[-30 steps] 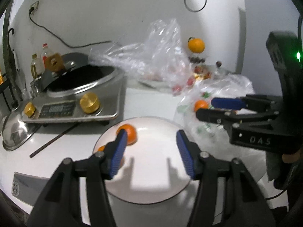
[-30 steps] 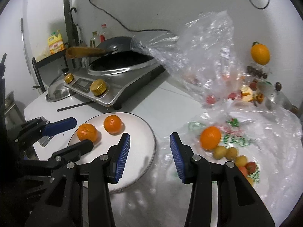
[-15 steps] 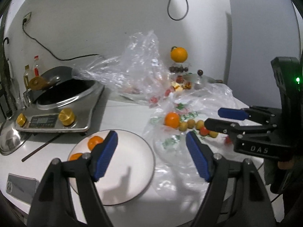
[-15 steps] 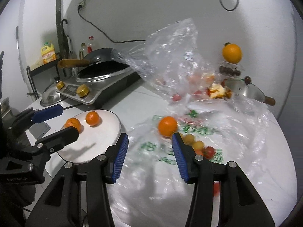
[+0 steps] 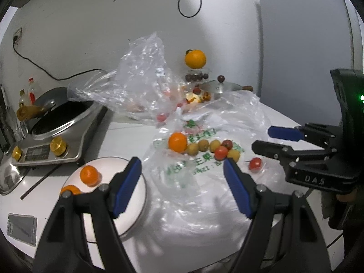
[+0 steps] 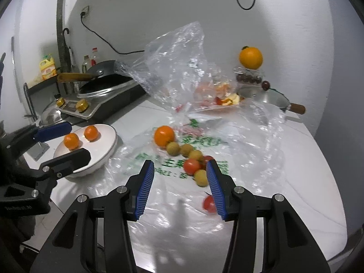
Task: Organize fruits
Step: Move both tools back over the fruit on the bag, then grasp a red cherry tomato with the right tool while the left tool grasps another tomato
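A white plate (image 5: pixel 136 207) (image 6: pixel 109 145) holds two oranges (image 5: pixel 89 175) (image 6: pixel 91 133). A third orange (image 5: pixel 177 142) (image 6: pixel 164 136) lies on a flat printed plastic bag (image 5: pixel 193 195) (image 6: pixel 182 213) with several small yellow-brown fruits (image 5: pixel 203 145) (image 6: pixel 173 147) and red tomatoes (image 5: pixel 221 152) (image 6: pixel 191 166). One tomato (image 5: pixel 255 163) (image 6: pixel 209 203) lies apart. My left gripper (image 5: pixel 182 186) (image 6: pixel 61 141) is open and empty, held back above the plate's edge and bag. My right gripper (image 6: pixel 179 186) (image 5: pixel 270 140) is open and empty, above the bag near the tomatoes.
An induction cooker with a black wok (image 5: pixel 56 132) (image 6: pixel 102 91) stands at the left. A crumpled clear bag (image 5: pixel 141 82) (image 6: pixel 177 72) with fruit scraps sits behind. A pan lid (image 5: pixel 223 87) (image 6: pixel 266 95) and an orange on a box (image 5: pixel 195 59) (image 6: pixel 250 58) are at the back. A phone (image 5: pixel 21 227) lies front left.
Both grippers have pulled back and swung right, away from the plate, so the bag with the loose fruit has come into full view. Both stay open and empty.
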{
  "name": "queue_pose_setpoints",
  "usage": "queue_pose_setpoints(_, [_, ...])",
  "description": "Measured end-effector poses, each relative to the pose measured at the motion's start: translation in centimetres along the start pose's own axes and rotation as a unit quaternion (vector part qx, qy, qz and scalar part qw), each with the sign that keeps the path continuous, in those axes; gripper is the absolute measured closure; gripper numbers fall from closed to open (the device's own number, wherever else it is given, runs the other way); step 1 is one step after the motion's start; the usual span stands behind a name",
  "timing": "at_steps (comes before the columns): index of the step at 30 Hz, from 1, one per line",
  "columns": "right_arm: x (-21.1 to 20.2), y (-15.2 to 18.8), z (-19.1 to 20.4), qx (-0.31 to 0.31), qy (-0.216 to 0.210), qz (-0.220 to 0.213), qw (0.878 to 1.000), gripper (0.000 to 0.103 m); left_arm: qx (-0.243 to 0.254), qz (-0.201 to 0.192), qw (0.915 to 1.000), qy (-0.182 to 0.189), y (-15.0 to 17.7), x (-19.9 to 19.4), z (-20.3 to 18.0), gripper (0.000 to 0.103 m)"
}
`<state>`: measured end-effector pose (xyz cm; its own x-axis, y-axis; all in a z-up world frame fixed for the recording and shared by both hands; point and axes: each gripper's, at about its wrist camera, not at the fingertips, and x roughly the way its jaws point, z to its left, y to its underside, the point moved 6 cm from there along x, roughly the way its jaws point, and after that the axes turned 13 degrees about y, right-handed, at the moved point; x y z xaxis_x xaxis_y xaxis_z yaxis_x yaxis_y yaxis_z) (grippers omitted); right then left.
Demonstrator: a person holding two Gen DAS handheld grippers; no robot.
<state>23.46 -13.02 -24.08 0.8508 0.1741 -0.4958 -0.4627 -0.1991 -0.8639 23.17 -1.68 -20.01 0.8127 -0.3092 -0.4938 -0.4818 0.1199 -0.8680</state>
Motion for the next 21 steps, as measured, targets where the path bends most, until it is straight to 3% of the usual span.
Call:
queue_pose_setpoints(10, [0.8, 2.5, -2.0, -0.015, 0.002, 0.022, 1.000, 0.053, 0.011, 0.015, 0.9998, 0.010, 0.3, 1.8, -2.7, 0.027])
queue_pose_setpoints(21, [3.1, 3.3, -2.1, -0.023, -0.012, 0.046, 0.999, 0.061, 0.013, 0.032, 0.9993, 0.010, 0.6, 3.4, -3.1, 0.027])
